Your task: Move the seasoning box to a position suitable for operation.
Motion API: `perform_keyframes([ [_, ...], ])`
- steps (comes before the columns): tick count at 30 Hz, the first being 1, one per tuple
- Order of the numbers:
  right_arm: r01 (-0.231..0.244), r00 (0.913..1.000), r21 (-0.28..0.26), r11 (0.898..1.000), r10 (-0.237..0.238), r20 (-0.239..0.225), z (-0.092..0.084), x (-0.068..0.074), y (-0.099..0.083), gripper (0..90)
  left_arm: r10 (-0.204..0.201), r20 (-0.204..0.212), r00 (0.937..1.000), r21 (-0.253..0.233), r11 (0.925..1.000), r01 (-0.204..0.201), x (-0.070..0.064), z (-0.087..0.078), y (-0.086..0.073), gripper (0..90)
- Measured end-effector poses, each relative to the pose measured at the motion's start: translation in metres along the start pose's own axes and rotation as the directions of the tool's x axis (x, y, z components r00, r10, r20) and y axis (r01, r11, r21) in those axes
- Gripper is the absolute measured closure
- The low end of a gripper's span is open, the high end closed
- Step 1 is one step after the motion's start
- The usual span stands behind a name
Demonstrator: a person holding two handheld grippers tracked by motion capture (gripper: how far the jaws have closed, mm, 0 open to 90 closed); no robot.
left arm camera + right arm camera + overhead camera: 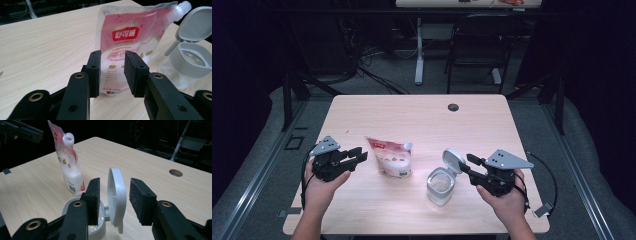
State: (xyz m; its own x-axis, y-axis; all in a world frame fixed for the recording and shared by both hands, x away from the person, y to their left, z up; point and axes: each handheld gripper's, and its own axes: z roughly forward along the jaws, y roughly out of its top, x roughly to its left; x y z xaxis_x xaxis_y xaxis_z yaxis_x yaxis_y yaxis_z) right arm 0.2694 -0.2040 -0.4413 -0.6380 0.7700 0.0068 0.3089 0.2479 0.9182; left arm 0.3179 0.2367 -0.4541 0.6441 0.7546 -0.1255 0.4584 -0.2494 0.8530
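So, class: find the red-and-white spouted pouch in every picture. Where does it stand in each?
High view: red-and-white spouted pouch upright at table centre, left of the clear jar.
Left gripper view: pouch fills the centre, beyond the jaws.
Right gripper view: pouch upper left, spout open.
Shared landmark: the clear jar's raised grey lid.

One spouted pouch (390,157) is counted on the table (412,115), one clear jar (440,186) with one hinged lid (453,160), and two grippers: left gripper (358,156), right gripper (468,164).

A lab-like recording room: black curtains, tangled floor cables (362,60), a lone wooden table (422,115), desk legs (418,50) behind.
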Motion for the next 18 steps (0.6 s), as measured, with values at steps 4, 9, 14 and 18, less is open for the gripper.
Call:
perform_keyframes([
  [4,0.021,0.9997,0.007,1.0,-0.021,-0.012,0.006,0.001,0.01,63.3,0.0,-0.004,1.0,0.016,0.9999,0.0,0.003,0.003,-0.002,66.9],
  [9,0.037,0.9985,0.013,0.999,-0.037,-0.04,0.014,0.005,0.023,65.3,-0.005,-0.003,1.0,0.015,0.9999,0.005,0.004,0.003,-0.002,66.5],
  [14,0.064,0.9939,0.029,0.998,-0.061,-0.092,0.035,0.015,0.044,68.6,0.004,-0.004,1.0,0.014,0.9999,-0.004,0.002,0.004,-0.001,66.3],
  [18,0.099,0.9879,0.05,0.994,-0.092,-0.125,0.053,0.023,0.056,69.5,0.003,-0.005,1.0,0.017,0.9998,-0.003,0.001,0.004,0.0,66.3],
])
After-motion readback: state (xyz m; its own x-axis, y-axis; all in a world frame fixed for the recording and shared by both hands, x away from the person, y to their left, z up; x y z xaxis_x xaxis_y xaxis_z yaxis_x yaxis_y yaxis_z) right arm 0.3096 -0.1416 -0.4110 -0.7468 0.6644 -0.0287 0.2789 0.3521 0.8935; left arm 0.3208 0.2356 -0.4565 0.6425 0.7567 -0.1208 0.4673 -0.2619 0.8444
